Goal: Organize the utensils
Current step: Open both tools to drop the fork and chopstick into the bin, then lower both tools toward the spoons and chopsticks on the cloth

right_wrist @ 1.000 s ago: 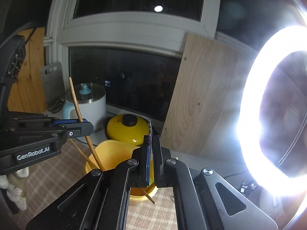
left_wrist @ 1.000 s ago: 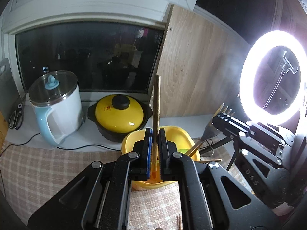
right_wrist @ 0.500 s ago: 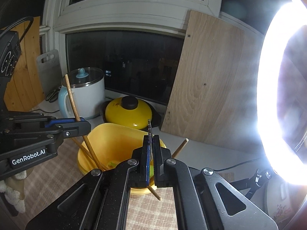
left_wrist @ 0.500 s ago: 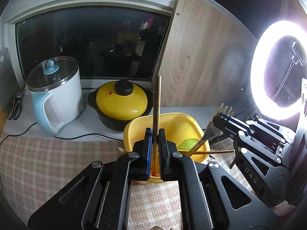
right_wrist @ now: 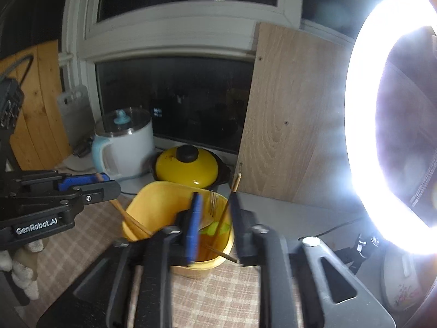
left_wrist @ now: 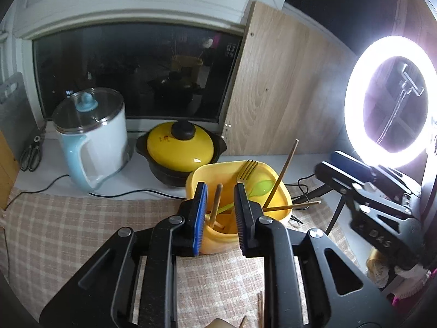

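Far left on the table [left_wrist: 68,232], the white kettle [left_wrist: 94,136] and its cord [left_wrist: 123,192] were seen well apart from the work, and the yellow-lidded pot [left_wrist: 180,147] stood just behind the yellow container [left_wrist: 218,243].

The left hand-held gripper [left_wrist: 220,213] was released and its jaws were opening; a wooden chopstick [left_wrist: 215,205] stood loose between them, touched by neither pad, its lower end inside the container. A risk was judged here: if this gripper were drawn back at a slant, the stick could be clipped and levered out, or the light container tipped.

Inside the container a gold fork [left_wrist: 247,169] and a green spoon [left_wrist: 258,187] were seen, with another chopstick [left_wrist: 282,175] leaning over the right rim and one [left_wrist: 293,205] lying across it, both poised to slide off if jolted.

The right hand-held gripper [right_wrist: 214,227] was likewise released, jaws opening over the container, with the fork and a thin stick [right_wrist: 228,210] showing in the gap, unpressed. The blur left its clearance uncertain; a snag on withdrawal was thought possible.

At the near edge, more sticks [left_wrist: 260,309] lay on the table, not yet stored.
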